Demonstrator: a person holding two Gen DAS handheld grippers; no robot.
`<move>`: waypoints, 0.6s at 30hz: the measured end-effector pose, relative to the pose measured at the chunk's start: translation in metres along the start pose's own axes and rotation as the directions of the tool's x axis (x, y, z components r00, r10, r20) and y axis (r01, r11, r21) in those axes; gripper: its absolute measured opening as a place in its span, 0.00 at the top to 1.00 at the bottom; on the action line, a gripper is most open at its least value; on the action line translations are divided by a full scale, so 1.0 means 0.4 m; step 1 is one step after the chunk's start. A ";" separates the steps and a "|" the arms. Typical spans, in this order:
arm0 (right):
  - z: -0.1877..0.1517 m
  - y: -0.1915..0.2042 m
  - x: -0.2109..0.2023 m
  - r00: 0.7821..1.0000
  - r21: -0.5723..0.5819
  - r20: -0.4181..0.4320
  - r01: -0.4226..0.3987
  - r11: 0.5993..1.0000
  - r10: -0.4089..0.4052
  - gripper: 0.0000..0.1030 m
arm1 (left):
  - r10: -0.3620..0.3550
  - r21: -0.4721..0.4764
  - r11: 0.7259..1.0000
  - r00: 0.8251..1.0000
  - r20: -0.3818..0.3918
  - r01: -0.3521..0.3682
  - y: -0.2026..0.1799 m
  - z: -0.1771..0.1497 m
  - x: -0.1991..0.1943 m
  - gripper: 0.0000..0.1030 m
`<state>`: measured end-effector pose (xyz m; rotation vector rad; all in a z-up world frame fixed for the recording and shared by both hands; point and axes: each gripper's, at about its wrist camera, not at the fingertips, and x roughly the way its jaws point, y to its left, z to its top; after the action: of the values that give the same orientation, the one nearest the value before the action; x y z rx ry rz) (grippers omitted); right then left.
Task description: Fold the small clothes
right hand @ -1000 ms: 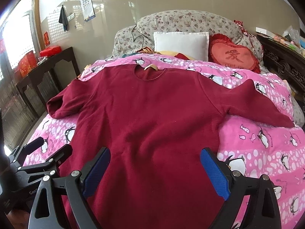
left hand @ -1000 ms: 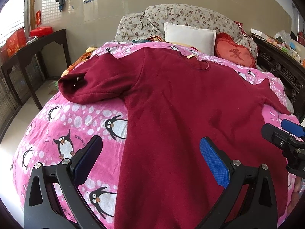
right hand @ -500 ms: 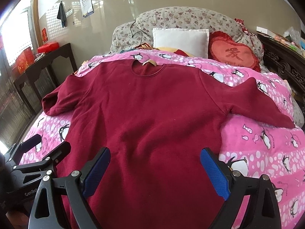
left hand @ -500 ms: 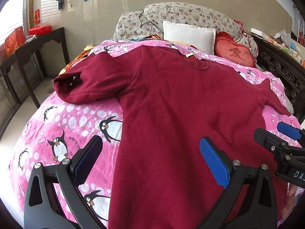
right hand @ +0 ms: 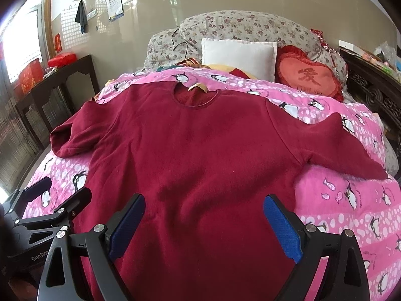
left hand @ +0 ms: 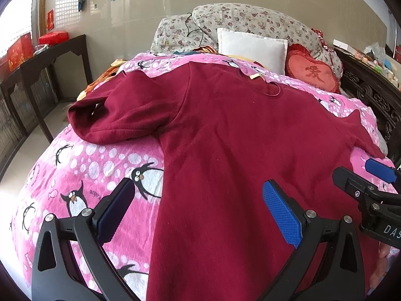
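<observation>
A dark red long-sleeved top [left hand: 238, 138] lies spread flat, neck away from me, on a pink penguin-print bedcover [left hand: 95, 165]. It also shows in the right wrist view [right hand: 200, 155]. Its left sleeve [left hand: 120, 115] is bunched near the bed's left edge; its right sleeve [right hand: 345, 148] stretches right. My left gripper [left hand: 198, 208] is open and empty above the top's lower left edge. My right gripper [right hand: 204, 223] is open and empty above the lower middle of the top. Each gripper shows at the side of the other's view.
Floral pillows [right hand: 238, 27], a white cushion [right hand: 238, 52] and a red heart cushion [right hand: 308, 75] lie at the bed's head. A dark wooden side table [left hand: 45, 62] stands left of the bed. A carved dark bed frame [left hand: 376, 95] runs along the right side.
Both grippers have moved a little forward and lower over the top, so the garment looks larger. Both stay open and empty.
</observation>
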<state>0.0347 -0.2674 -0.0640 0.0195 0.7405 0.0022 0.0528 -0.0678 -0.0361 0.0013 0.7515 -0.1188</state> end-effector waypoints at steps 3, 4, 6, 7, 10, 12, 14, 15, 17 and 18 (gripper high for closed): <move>0.009 0.008 0.008 1.000 -0.005 -0.003 -0.004 1.000 0.004 0.08 | 0.004 0.008 1.000 1.000 0.002 -0.004 -0.001 0.009 0.011 0.01; 0.012 0.012 0.012 1.000 -0.009 -0.003 -0.003 1.000 0.003 0.08 | 0.004 0.008 1.000 1.000 0.001 -0.004 -0.001 0.011 0.013 0.01; 0.017 0.020 0.018 1.000 -0.017 -0.006 -0.001 1.000 0.001 0.08 | 0.003 0.006 1.000 1.000 0.000 -0.003 0.001 0.016 0.021 0.01; 0.018 0.022 0.020 1.000 -0.019 -0.006 -0.001 1.000 0.000 0.08 | 0.004 0.004 1.000 1.000 -0.001 -0.004 0.003 0.018 0.023 0.01; 0.025 0.029 0.028 1.000 -0.022 -0.006 -0.008 1.000 0.007 0.08 | 0.007 -0.001 1.000 1.000 -0.007 -0.007 0.009 0.022 0.033 0.01; 0.031 0.035 0.036 1.000 -0.027 -0.008 -0.009 1.000 0.009 0.08 | 0.011 -0.004 1.000 1.000 -0.010 -0.011 0.014 0.024 0.042 0.01; 0.039 0.041 0.045 1.000 -0.034 -0.010 -0.006 0.999 0.005 0.08 | 0.015 -0.007 1.000 1.000 -0.015 -0.015 0.021 0.027 0.051 0.01; 0.041 0.043 0.048 1.000 -0.036 -0.010 -0.005 0.999 0.005 0.08 | 0.016 -0.011 1.000 1.000 -0.017 -0.016 0.026 0.029 0.056 0.01; 0.051 0.048 0.055 1.000 -0.041 -0.008 -0.001 0.999 0.001 0.08 | 0.016 -0.021 1.000 1.000 -0.022 -0.016 0.036 0.031 0.064 0.01; 0.058 0.050 0.059 1.000 -0.044 -0.006 0.001 0.999 -0.001 0.08 | 0.014 -0.029 0.999 1.000 -0.028 -0.015 0.043 0.035 0.070 0.01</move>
<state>0.0680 -0.2477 -0.0625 -0.0225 0.7461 0.0172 0.0846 -0.0544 -0.0456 -0.0197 0.7806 -0.0938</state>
